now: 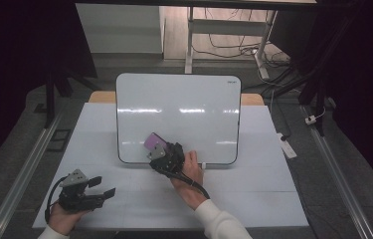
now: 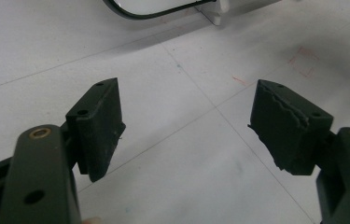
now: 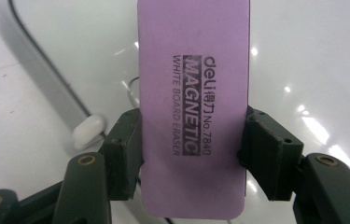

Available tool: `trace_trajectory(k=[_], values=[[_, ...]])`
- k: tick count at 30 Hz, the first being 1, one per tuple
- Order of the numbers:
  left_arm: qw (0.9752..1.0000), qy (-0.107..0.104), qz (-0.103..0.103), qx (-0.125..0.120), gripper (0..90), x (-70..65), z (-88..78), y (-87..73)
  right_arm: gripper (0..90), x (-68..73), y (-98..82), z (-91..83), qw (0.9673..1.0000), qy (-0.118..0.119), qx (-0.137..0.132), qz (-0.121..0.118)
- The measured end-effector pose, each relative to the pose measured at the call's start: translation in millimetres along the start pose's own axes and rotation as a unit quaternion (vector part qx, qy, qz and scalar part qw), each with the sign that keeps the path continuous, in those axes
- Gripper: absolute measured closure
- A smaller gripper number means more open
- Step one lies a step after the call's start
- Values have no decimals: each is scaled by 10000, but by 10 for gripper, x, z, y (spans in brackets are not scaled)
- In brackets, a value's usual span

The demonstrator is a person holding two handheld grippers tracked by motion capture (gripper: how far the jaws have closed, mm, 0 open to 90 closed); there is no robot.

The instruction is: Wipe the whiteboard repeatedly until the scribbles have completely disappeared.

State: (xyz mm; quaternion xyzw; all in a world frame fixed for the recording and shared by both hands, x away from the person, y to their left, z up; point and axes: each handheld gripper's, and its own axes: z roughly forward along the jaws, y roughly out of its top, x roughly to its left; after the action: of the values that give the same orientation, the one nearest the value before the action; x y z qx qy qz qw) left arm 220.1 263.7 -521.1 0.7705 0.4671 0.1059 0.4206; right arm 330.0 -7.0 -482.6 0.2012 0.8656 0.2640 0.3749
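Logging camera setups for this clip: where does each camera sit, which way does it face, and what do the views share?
High view: above the person's side, looking forward and down on the table and whiteboard; both hands and forearms enter from below, the left gripper open, the right gripper at the board.
Left gripper view: rides the left gripper, looking past its spread jaws at the table and a whiteboard corner.
Right gripper view: rides the right gripper, jaws clamping the purple eraser at the whiteboard.
Shared: high and right gripper views both show the eraser.

left gripper (image 1: pixel 105 188): jaws apart, low by table's near edge | right gripper (image 1: pixel 160 147): jaws clamped, reaching forward
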Motion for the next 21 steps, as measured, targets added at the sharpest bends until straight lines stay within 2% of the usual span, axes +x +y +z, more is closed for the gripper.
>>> trace_trajectory(k=[2, 9, 11, 17, 18, 21], values=[[10000, 7, 5, -2, 258, -2, 1, 0, 412, -20, 10, 1, 10000, -37, -13, 51], [10000, 7, 4, -4, 258, 0, -1, 1, 412, -10, 117, 34, 9999, -166, -33, -21], [10000, 7, 9, -11, 258, -1, -3, 1, 412, 54, 173, 58, 9998, -126, -62, -105], [10000, 17, -15, -26, 258, 13, -12, -5, 413, 359, 283, 141, 9991, 84, -162, -379], [10000, 12, -19, -23, 258, 13, -11, -5, 413, 389, 285, 152, 9983, 4, -172, -564], [10000, 3, -5, -6, 257, 13, -4, -4, 413, 397, 282, 149, 9983, 21, -185, -561]])
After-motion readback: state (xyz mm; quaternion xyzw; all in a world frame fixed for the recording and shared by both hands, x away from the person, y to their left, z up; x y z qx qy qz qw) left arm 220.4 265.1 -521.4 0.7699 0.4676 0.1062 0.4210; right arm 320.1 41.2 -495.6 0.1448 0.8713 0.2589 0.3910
